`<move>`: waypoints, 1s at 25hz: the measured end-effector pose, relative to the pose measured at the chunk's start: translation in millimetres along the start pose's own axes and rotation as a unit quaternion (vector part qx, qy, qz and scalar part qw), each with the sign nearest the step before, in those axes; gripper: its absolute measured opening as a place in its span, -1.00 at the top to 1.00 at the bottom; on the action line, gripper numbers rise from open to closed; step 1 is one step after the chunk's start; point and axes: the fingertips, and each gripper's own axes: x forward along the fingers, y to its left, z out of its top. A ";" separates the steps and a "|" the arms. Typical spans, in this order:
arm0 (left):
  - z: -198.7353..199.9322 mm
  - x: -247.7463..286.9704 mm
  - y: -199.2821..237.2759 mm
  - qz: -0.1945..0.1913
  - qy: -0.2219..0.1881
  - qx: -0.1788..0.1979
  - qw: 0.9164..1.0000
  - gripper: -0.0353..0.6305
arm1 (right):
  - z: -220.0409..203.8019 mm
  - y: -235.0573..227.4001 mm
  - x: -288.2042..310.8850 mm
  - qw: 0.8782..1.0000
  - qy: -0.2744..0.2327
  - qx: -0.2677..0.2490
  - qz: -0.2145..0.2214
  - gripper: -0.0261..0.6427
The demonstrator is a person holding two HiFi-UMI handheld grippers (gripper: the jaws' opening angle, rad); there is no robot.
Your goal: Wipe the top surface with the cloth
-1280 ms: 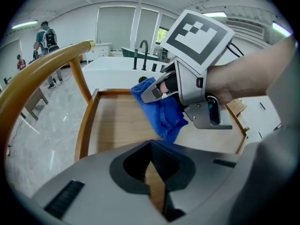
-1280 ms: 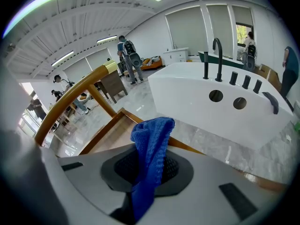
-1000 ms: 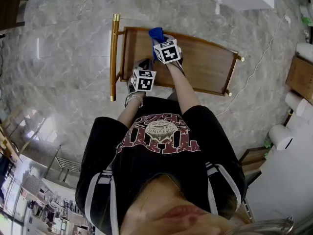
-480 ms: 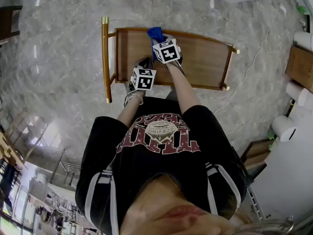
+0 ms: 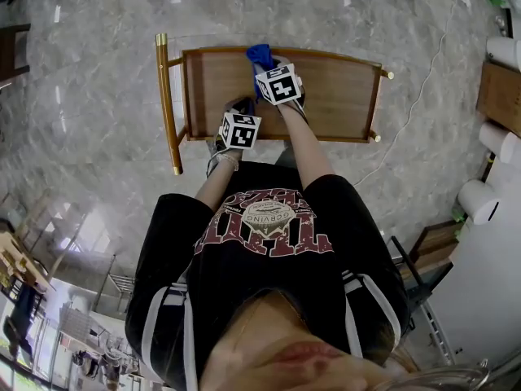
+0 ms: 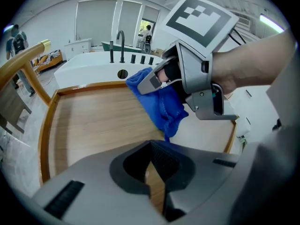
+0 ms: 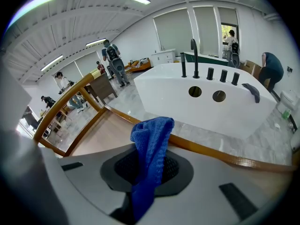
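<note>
The blue cloth (image 5: pixel 259 54) sits at the upper middle of the head view, against the far raised rim (image 5: pixel 334 56) of the wooden top (image 5: pixel 220 88). It is pinched in the right gripper (image 5: pixel 271 73), whose jaws are closed on it. In the right gripper view the cloth (image 7: pixel 151 149) runs up the lower centre of the frame from between the jaws of the right gripper (image 7: pixel 148 184) and folds over at its top end, in front of the rim. In the left gripper view the cloth (image 6: pixel 161 102) hangs at centre from the right gripper (image 6: pixel 151 82) down toward the wooden top (image 6: pixel 89 125); whether its lower end touches the wood cannot be told. The left gripper (image 5: pixel 237 108) is just below and left of the right one in the head view, at the near edge of the top. Its own view shows its jaws together at the bottom centre (image 6: pixel 151 165), with nothing between them and only a thin slit of wood showing through. A wooden handle rail (image 5: pixel 165 96) stands along the left end of the top. A grey marbled floor (image 5: pixel 89 80) lies all around it. Beyond the rim in the right gripper view is a white tub (image 7: pixel 211 111) with black taps (image 7: pixel 194 57). The person's black T-shirt (image 5: pixel 269 275) fills the lower middle of the head view.
</note>
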 end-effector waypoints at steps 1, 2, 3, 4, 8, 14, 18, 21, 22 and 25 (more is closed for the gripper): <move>-0.3 0.7 -1.6 -0.003 0.000 -0.001 1.000 0.76 | -1.1 -1.7 -0.4 1.000 0.000 0.001 -0.002 0.75; 0.8 1.3 -3.3 -0.005 -0.002 0.001 1.000 0.76 | -2.5 -3.5 -0.8 1.000 0.001 0.002 -0.004 0.75; 2.6 2.2 -5.2 -0.006 -0.004 0.005 1.000 0.76 | -3.9 -5.3 -1.5 1.000 0.002 0.003 -0.006 0.76; 4.5 3.8 -7.7 -0.008 -0.004 0.011 1.000 0.76 | -5.1 -7.0 -2.5 1.000 0.002 0.003 -0.008 0.75; 12.7 11.9 -18.9 -0.018 0.003 0.025 1.000 0.76 | -8.9 -14.3 -9.2 1.000 0.003 0.007 -0.013 0.75; 17.4 21.5 -28.8 -0.026 0.011 0.041 0.999 0.76 | -17.6 -29.7 -17.3 1.000 0.004 0.011 -0.024 0.75; 14.8 27.7 -41.1 -0.048 0.021 0.048 0.997 0.76 | -24.8 -41.3 -24.7 0.999 0.003 0.022 -0.033 0.75; 14.1 31.5 -52.6 -0.062 0.027 0.058 0.996 0.76 | -28.9 -48.3 -30.6 0.999 0.004 0.023 -0.038 0.75; 14.2 32.5 -56.0 -0.064 0.029 0.063 0.996 0.76 | -30.0 -50.5 -32.7 0.999 0.005 0.023 -0.040 0.75; 14.7 33.7 -60.3 -0.059 0.033 0.076 0.995 0.76 | -33.6 -58.2 -38.3 0.999 0.004 0.025 -0.046 0.75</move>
